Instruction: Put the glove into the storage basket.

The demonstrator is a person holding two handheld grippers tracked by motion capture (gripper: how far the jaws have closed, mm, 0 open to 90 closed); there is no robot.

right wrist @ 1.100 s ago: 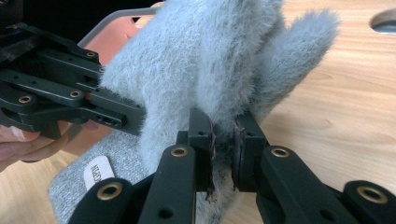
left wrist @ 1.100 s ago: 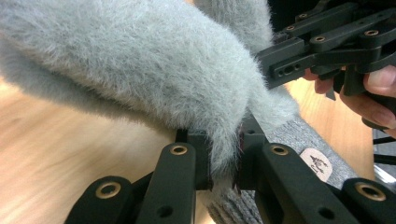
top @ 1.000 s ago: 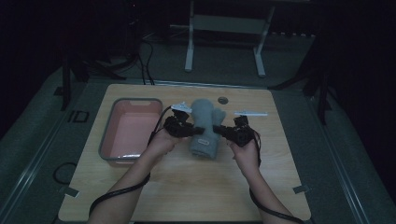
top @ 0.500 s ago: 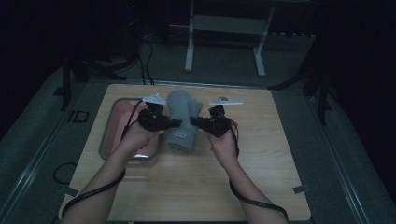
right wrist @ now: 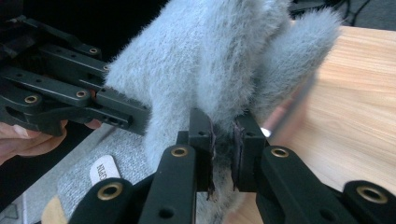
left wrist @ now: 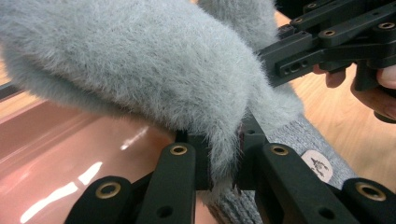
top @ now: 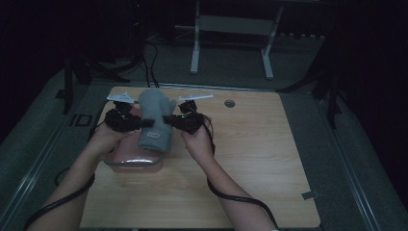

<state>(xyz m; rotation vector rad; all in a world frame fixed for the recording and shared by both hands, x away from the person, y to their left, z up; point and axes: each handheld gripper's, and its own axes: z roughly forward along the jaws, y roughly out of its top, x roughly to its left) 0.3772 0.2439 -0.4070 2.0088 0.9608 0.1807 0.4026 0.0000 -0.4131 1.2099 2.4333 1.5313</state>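
Note:
A fuzzy grey mitten (top: 155, 120) with a knit cuff and a small white label (left wrist: 316, 165) hangs between my two grippers, above the near end of a pink tray (top: 132, 161). My left gripper (top: 140, 124) is shut on the mitten's left edge, its pads pinching the fur (left wrist: 140, 70) over the tray's pink floor (left wrist: 70, 149). My right gripper (top: 169, 119) is shut on the opposite edge, fur (right wrist: 219, 60) squeezed between its pads. Each gripper view shows the other gripper clamped farther along the mitten, the right one (left wrist: 299, 60) and the left one (right wrist: 116, 112).
The wooden table (top: 250, 159) stretches bare to the right and front, with a small round grommet (top: 229, 103) near its back edge. Behind the table stands a white frame (top: 231, 43), and cables lie on the dark floor.
Both grippers have carried the mitten leftward and slightly up, from the middle of the table to over the pink tray. Both grips have held.

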